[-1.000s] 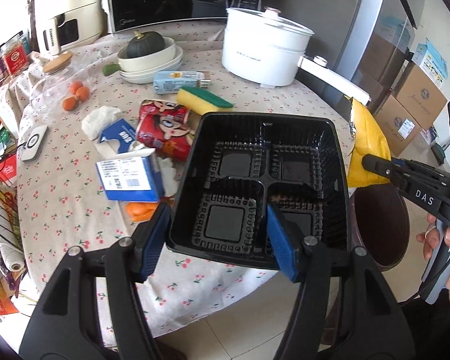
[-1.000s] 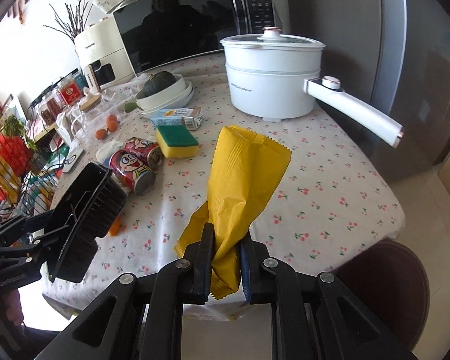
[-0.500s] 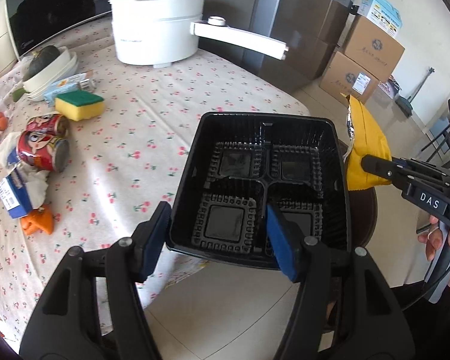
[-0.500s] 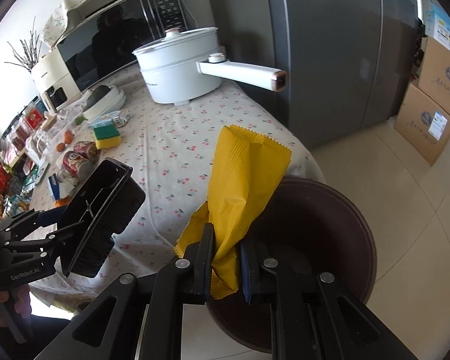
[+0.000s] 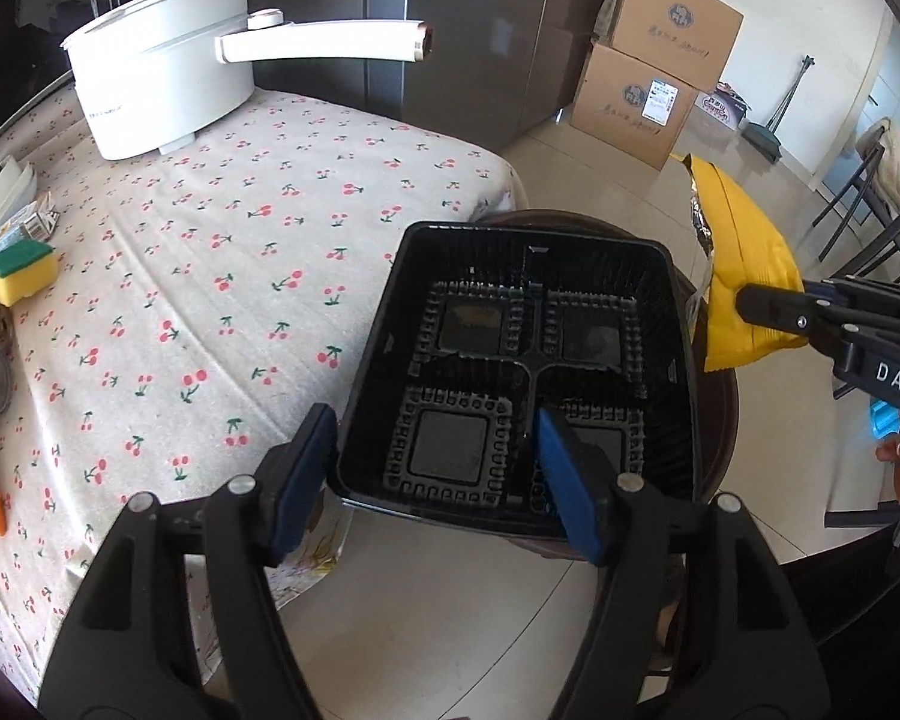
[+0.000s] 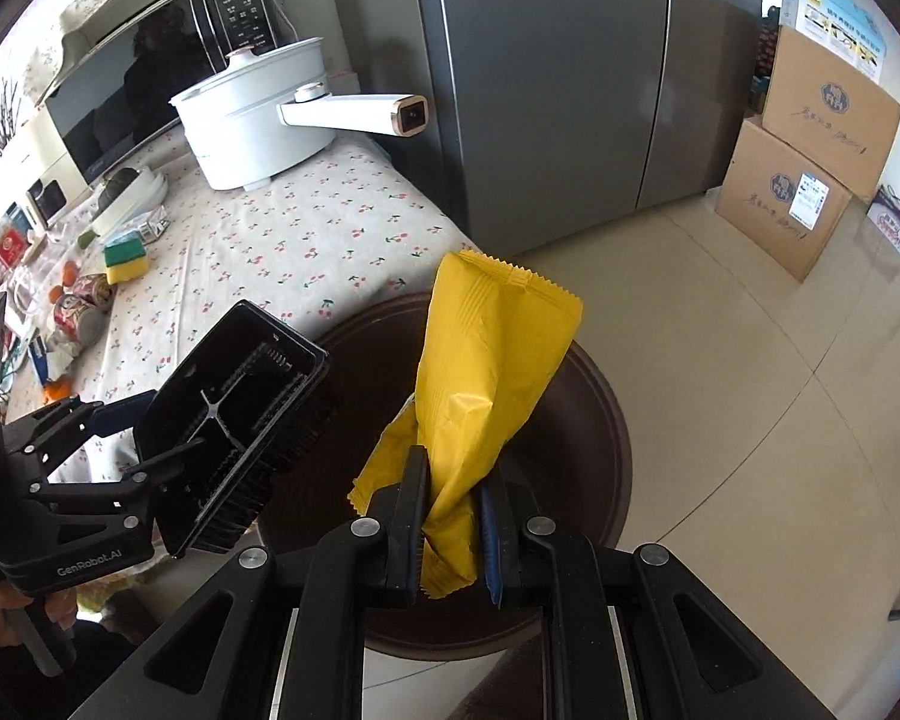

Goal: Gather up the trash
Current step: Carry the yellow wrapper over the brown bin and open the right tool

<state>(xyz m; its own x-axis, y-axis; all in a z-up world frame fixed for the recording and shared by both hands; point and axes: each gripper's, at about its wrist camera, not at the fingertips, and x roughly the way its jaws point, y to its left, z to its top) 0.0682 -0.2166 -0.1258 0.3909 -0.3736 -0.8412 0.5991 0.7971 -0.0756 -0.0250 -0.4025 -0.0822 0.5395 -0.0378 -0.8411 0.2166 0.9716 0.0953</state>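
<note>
Trash bin [image 6: 594,420], dark brown and round, stands on the floor just beside the table [image 5: 210,252] edge. My left gripper [image 5: 432,480] is clenched on the near wall of a black compartment tray [image 5: 522,360], held above the bin. My right gripper [image 6: 450,540] is clamped on the lower end of a yellow wrapper [image 6: 486,360], also above the bin, right of the tray.

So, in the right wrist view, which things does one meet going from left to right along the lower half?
left gripper → black food tray → yellow wrapper → brown bin → cardboard boxes
</note>
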